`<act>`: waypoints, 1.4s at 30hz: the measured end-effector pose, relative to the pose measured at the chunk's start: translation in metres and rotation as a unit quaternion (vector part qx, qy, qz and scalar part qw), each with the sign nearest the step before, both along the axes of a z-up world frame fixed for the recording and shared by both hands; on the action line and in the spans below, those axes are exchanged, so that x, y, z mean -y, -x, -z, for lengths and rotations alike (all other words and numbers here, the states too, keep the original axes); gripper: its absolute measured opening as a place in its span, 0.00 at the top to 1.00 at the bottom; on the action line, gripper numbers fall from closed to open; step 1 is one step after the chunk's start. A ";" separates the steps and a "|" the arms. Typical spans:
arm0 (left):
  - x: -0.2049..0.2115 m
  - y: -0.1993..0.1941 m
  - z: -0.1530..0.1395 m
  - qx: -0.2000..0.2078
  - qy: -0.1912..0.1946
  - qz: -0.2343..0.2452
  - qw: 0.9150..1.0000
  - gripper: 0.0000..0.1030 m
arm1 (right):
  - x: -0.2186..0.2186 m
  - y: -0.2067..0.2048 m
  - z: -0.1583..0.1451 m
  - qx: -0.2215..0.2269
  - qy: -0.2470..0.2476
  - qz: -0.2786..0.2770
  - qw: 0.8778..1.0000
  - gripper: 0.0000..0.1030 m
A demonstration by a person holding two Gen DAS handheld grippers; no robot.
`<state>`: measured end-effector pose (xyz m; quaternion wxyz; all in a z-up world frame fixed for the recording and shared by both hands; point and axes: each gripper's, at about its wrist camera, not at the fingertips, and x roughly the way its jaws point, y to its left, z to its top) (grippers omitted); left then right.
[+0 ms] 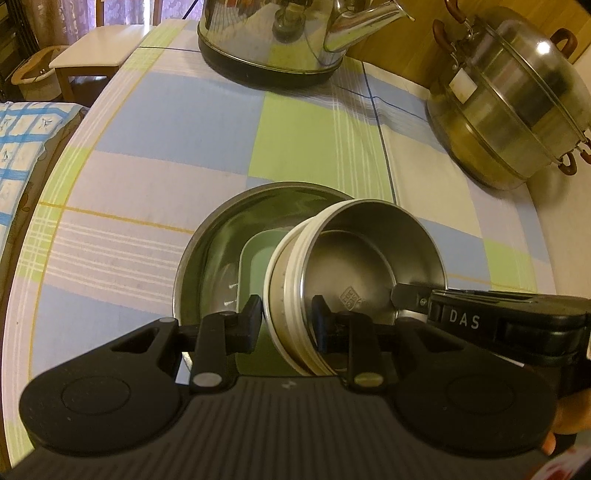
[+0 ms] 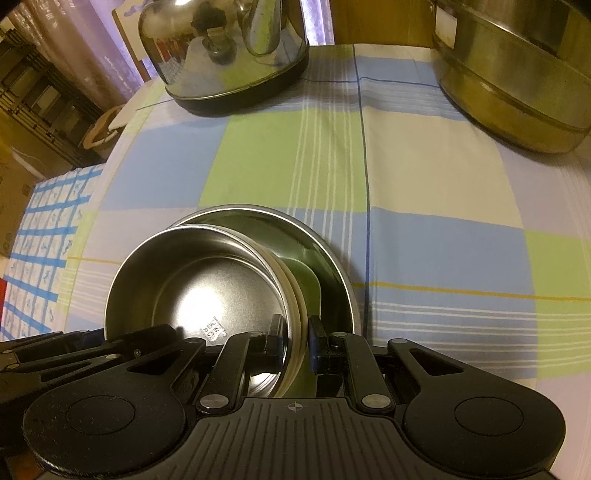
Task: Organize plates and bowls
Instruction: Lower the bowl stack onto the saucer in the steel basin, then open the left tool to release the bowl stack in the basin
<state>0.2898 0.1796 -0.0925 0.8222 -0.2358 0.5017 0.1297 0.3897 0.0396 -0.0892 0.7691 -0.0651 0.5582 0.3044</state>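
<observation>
A small steel bowl [image 1: 373,254] with a white outer band is held over a wide steel plate [image 1: 218,240] on the checked tablecloth. A pale green dish [image 1: 258,258] lies in the plate under the bowl. My left gripper [image 1: 286,317] is shut on the bowl's left wall, one finger inside and one outside. My right gripper [image 2: 295,330] is shut on the bowl's [image 2: 192,280] right wall, above the plate [image 2: 325,251] and green dish [image 2: 303,277]. The right gripper also shows in the left wrist view [image 1: 410,295].
A steel kettle [image 1: 273,33] stands at the back of the table. A lidded steel steamer pot [image 1: 517,103] stands at the back right. The table edge curves down the left, with a blue-checked cushion [image 1: 22,155] and a wooden stool [image 1: 99,48] beyond it.
</observation>
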 end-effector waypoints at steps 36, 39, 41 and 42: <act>0.005 -0.012 -0.014 0.022 -0.064 0.046 0.997 0.92 | 0.031 0.010 -0.015 -0.033 -0.053 0.060 0.996 0.85; 0.007 -0.014 -0.013 0.021 -0.070 0.050 0.996 0.92 | 0.031 0.011 -0.016 -0.032 -0.050 0.065 0.996 0.85; 0.007 -0.014 -0.013 0.022 -0.070 0.050 0.996 0.92 | 0.031 0.011 -0.015 -0.030 -0.051 0.063 0.996 0.85; 0.007 -0.014 -0.013 0.022 -0.069 0.050 0.996 0.91 | 0.032 0.011 -0.015 -0.031 -0.054 0.064 0.996 0.85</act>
